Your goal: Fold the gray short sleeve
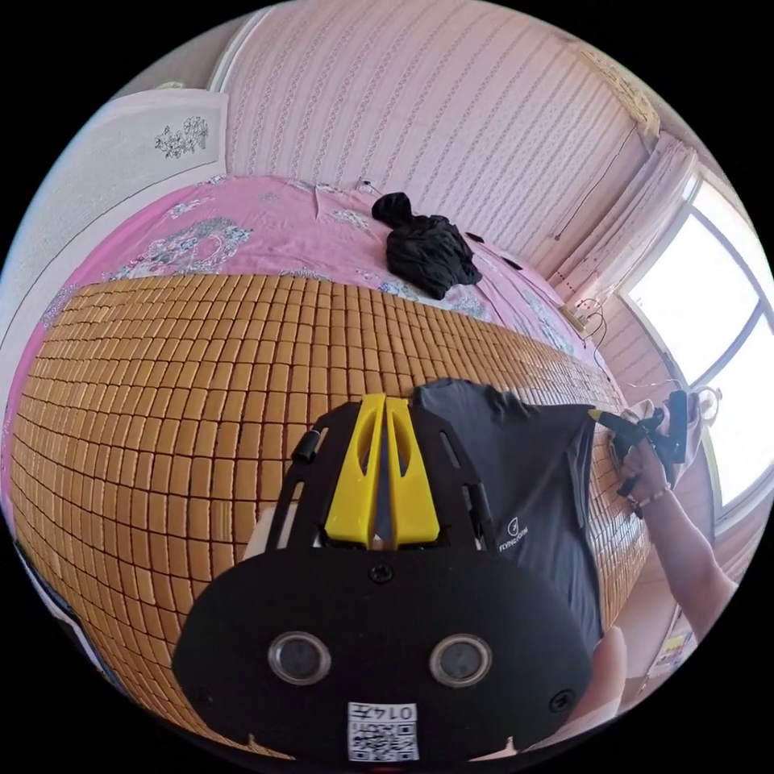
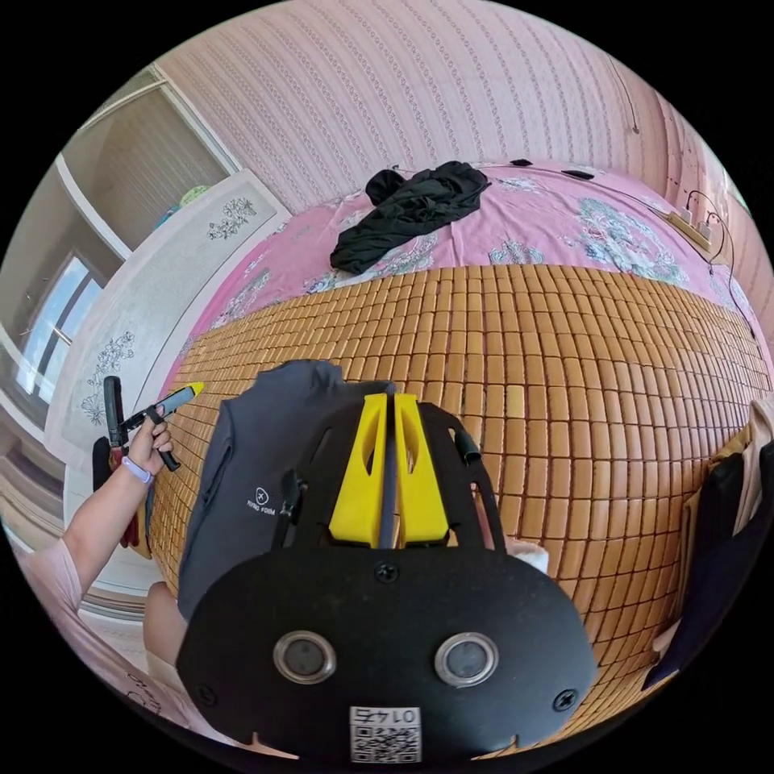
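Both hand-held grippers pinch the gray shirt (image 1: 532,492) by narrow cloth — left hand-held gripper (image 1: 384,403), right hand-held gripper (image 2: 389,401) — one tug might slip it onto the bed mat (image 2: 605,387).

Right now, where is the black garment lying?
The black garment lies crumpled on the pink sheet beyond the bamboo mat, near the striped wall, well away from the gray shirt.

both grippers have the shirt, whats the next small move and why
Probably carry the gray short sleeve shirt forward and lower it flat onto the bamboo mat. The left gripper and right gripper each pinch an edge of it, and the shirt hangs at the mat's near edge, not yet spread for folding.
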Motion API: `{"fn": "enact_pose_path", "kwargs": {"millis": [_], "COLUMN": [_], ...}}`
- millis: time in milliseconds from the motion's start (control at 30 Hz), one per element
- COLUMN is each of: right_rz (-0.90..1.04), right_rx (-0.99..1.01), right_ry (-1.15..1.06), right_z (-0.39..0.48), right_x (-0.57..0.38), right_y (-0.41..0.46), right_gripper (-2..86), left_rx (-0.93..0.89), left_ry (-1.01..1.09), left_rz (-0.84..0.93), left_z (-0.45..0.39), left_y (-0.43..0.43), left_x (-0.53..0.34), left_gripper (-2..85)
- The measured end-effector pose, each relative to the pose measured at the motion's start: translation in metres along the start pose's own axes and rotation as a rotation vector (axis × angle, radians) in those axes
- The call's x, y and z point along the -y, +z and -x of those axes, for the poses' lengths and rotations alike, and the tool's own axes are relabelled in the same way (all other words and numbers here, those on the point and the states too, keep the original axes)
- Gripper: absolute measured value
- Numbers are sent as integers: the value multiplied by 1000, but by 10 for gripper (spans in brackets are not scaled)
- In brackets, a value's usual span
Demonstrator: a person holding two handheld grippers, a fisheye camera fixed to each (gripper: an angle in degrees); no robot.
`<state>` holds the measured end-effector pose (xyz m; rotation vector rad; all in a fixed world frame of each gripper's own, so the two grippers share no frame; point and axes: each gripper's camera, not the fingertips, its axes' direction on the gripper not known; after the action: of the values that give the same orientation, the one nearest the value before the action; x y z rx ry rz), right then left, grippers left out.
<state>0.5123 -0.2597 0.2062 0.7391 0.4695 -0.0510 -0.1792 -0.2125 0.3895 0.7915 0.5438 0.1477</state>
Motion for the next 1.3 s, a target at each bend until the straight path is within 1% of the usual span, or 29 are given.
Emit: {"fn": "enact_pose_path", "kwargs": {"millis": [67,133,200,233,333,433,567,633,700,733,800,833,900,967,1033,1067,1200,1300], "right_rz": [-13,-19,0,23,46,61,85,91,95,96,89,79,47,5,-12,-9,-19,20], "right_rx": [40,69,40,9,38,32,12,7,2,-1,-5,-4,-6,-12,0,7,75,150], "right_ry": [-20,-44,-69,-63,-19,-9,-60,-85,-92,-91,-81,-69,-46,-15,2,0,-80,-141], "right_z": [3,7,11,11,5,2,5,5,3,2,-1,-3,-6,-10,-14,-14,-5,1], "right_x": [-6,-23,-35,-39,-43,-39,-28,-20,-14,-10,-3,1,6,6,1,-2,-44,-108], "right_y": [-17,-37,-42,-40,-31,-19,-4,5,11,14,14,12,3,-10,-27,-32,-81,-118], "right_gripper": [7,6,7,7,7,7,7,7,6,7,7,7,7,7,7,7,7,8], "left_rx": [-58,-84,-83,-54,31,14,16,18,9,-30,-30,0,32,-36,-84,-116,-209,-298], "left_ry": [38,75,99,113,60,0,1,-9,29,84,99,112,92,0,-36,-19,94,161], "left_rz": [-55,-61,-45,-23,72,106,151,180,192,242,260,259,180,46,-32,-55,-76,-52], "left_z": [-5,-6,-4,-3,7,22,32,38,39,38,39,39,43,56,62,64,60,63], "left_y": [-28,-47,-57,-57,-41,-21,13,30,40,47,49,46,31,3,-19,-33,-82,-127], "left_x": [-4,-15,-28,-37,-53,-56,-41,-33,-27,-24,-19,-15,-11,-8,-12,-16,-49,-111], "left_gripper": [-9,-9,-8,-7,4,48,97,83,39,4,-4,-7,-8,-9,-10,-10,-10,-9]}}
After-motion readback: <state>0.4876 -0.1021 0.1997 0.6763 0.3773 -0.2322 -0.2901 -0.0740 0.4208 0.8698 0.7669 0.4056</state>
